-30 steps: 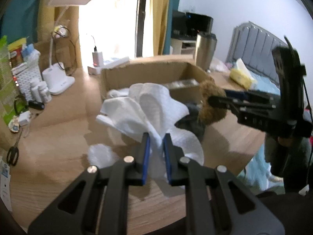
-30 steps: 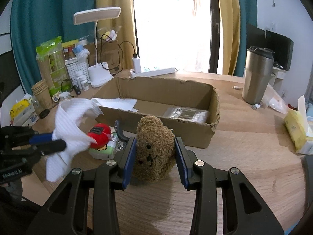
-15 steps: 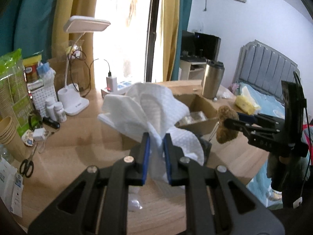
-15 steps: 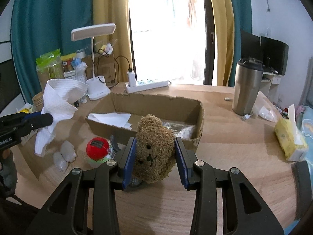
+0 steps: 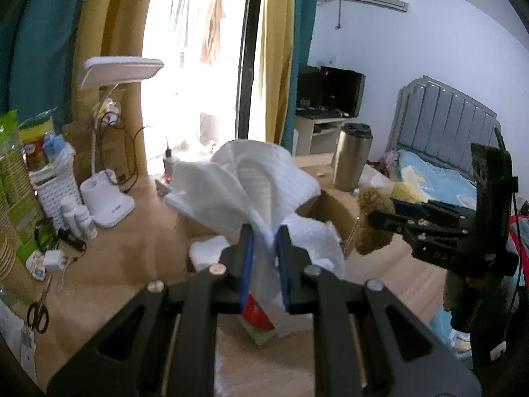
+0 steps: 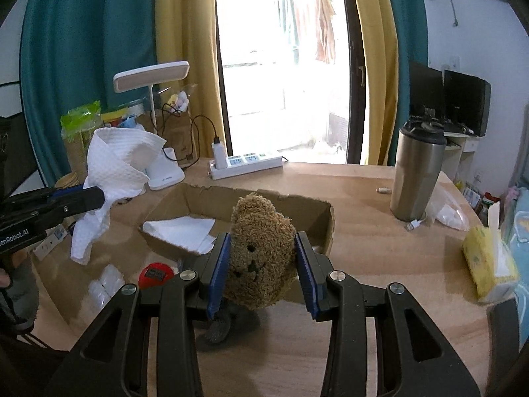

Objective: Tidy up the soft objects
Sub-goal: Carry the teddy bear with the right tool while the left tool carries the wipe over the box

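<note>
Here the right hand-held gripper (image 6: 263, 273) is clamped on a brown bear (image 6: 261, 251), its blue pads pressed into the plush at both sides, so the toy hangs clear of the worktop (image 6: 380, 231) with its face toward the camera. The left hand-held gripper (image 5: 264, 261) is nearly closed on a bunched white cloth (image 5: 251, 185), which fans out above the pads and droops below them. Both soft things are held up in the air, probably to carry them over the box (image 6: 251, 201) just beyond, which looks like the place for them: a folded white cloth (image 6: 185, 231) already lies in its left end.

On the worktop in front of the box sit a red ball (image 6: 155, 273) and some small white wads (image 6: 105, 284), likely still to be gathered.

Farther back stand a steel tumbler (image 6: 416, 175) at the right, a power strip (image 6: 248, 165) by the window, and a white lamp (image 6: 155, 76) among packets at the left. Yellow and teal curtains frame the bright window; a bed (image 5: 439, 178) shows in the left view.
</note>
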The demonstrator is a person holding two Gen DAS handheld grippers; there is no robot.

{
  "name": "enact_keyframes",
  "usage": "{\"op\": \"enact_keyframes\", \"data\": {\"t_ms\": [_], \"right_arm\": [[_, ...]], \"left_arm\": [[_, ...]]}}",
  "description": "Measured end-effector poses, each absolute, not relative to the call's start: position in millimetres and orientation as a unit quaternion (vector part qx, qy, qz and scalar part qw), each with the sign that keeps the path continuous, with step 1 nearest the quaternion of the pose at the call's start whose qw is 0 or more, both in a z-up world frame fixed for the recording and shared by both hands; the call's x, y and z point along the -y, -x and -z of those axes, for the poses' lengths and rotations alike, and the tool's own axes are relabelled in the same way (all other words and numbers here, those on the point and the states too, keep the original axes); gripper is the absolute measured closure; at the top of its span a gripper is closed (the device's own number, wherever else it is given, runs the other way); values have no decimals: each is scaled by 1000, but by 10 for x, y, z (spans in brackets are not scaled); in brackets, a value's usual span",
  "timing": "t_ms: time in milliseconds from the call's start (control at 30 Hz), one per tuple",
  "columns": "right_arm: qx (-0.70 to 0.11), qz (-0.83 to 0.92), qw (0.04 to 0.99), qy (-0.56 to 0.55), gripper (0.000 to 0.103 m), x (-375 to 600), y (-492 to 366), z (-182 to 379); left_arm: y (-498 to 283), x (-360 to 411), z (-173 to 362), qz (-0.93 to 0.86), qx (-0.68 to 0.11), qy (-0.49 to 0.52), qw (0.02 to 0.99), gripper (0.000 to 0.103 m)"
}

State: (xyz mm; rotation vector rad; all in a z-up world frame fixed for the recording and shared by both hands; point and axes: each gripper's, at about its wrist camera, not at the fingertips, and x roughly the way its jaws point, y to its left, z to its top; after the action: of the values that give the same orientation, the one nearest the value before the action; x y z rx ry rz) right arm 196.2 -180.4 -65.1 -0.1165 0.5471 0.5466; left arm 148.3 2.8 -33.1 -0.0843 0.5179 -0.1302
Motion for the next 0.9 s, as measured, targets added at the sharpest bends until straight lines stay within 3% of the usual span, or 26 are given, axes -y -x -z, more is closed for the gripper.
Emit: {"op": "enact_keyframes", "data": {"t_ms": [900], "right_arm": [[-256,-276,924,62,61,1666,-2531,477]], "left_arm": [[-2148,55,389,89,-246,28,965,88]]}}
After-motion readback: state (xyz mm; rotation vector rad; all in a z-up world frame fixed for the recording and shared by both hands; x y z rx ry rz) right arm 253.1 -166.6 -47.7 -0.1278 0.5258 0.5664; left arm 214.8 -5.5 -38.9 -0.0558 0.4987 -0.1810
